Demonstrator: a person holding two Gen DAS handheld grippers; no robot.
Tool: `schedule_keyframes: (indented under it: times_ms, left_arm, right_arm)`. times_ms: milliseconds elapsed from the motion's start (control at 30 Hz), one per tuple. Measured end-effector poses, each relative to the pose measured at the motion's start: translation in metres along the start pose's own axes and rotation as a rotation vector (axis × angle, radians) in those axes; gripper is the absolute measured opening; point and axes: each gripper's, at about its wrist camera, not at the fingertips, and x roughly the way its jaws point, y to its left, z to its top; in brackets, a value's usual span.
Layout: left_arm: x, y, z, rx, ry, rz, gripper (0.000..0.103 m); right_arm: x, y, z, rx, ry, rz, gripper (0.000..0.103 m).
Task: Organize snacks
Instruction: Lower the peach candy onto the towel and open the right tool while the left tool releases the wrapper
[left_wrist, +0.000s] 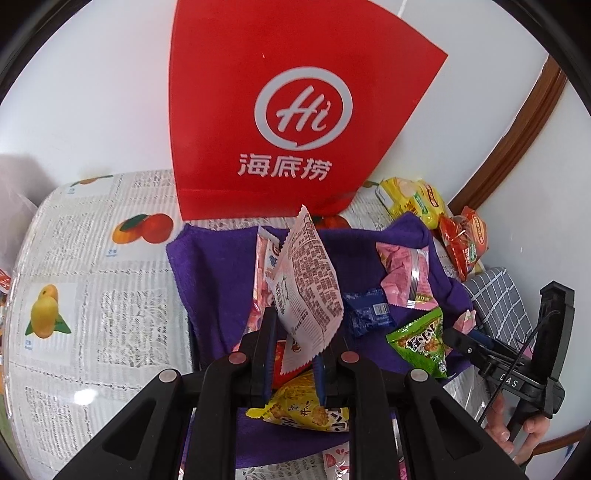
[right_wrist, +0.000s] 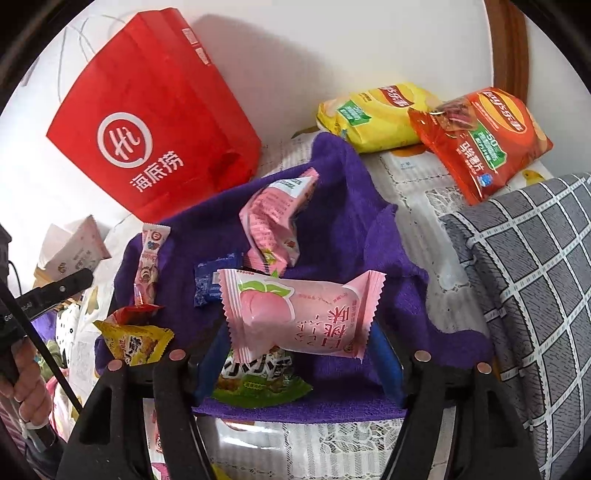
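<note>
Now both grippers loaded: left gripper (left_wrist: 295, 354) pinching pale printed snack sachet (left_wrist: 308, 280), right gripper (right_wrist: 299, 354) clamping pink peach-print packet (right_wrist: 299, 314), above purple towel (right_wrist: 343, 229). Next, likely: carry to red paper bag (right_wrist: 155, 122), 11 o'clock.

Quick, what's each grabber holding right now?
Left gripper: shut on the white snack packet.
Right gripper: shut on the pink peach packet.
</note>
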Motion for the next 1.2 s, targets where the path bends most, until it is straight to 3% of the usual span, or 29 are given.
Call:
schedule_keyframes:
  times_ms: [267,733,1200]
  left_arm:
    - [0.015,0.001,-0.004,-0.018,0.066,-0.001,0.016]
    - [0.034,0.005,-0.009,-0.038,0.128,-0.009,0.016]
    - [0.038,0.001,-0.009,-0.027,0.138,-0.017,0.016]
  right_arm:
    - [-0.006,0.019,-0.003,-0.076,-0.039,0.011,0.081]
    - [-0.017,0.007,-0.001,-0.025,-0.092,0.063,0.081]
    - [-0.006,0.012,-0.004,-0.061,-0.04,0.028,0.087]
